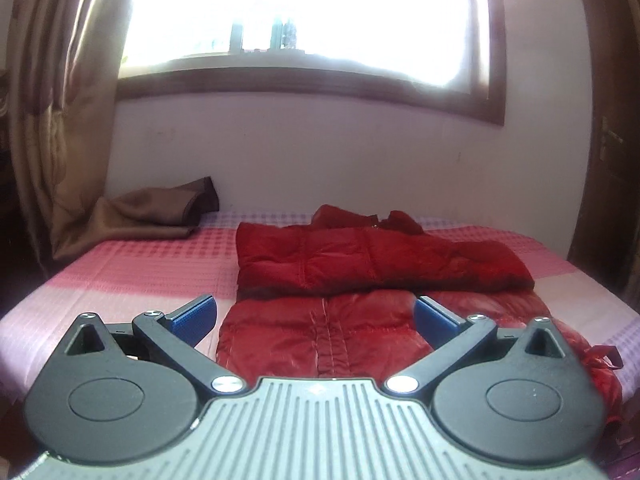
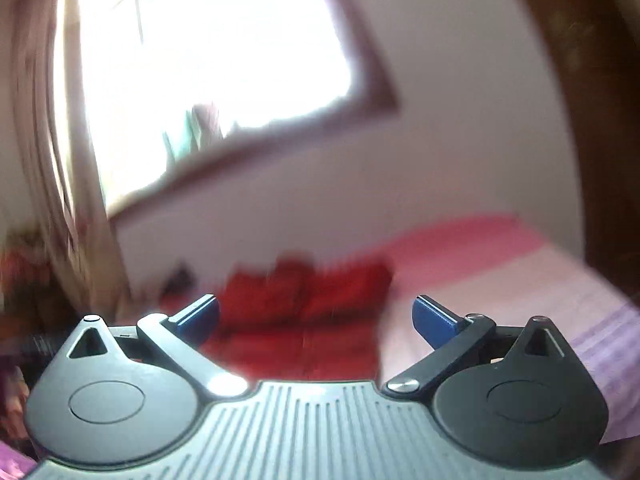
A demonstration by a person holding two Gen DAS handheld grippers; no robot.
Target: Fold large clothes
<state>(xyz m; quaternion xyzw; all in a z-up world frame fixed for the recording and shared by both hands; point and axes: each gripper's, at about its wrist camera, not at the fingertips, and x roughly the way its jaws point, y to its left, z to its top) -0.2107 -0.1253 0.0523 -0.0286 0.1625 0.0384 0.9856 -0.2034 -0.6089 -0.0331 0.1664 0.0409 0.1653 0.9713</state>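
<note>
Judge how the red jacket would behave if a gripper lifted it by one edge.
The jacket looks quilted and puffy, so probably light for its bulk. It lies in soft folds on the bed, so it would likely sag and unfold. Its sheen suggests slippery fabric that the open left gripper could lose.

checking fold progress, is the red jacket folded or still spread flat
Partly folded: the red jacket has its upper part doubled across itself, the lower part flat on the bed.

Left wrist view looks level, low and close over red jacket [image 1: 360,272] toward window [image 1: 304,20]; right wrist view tilted, blurred, shares both.
</note>
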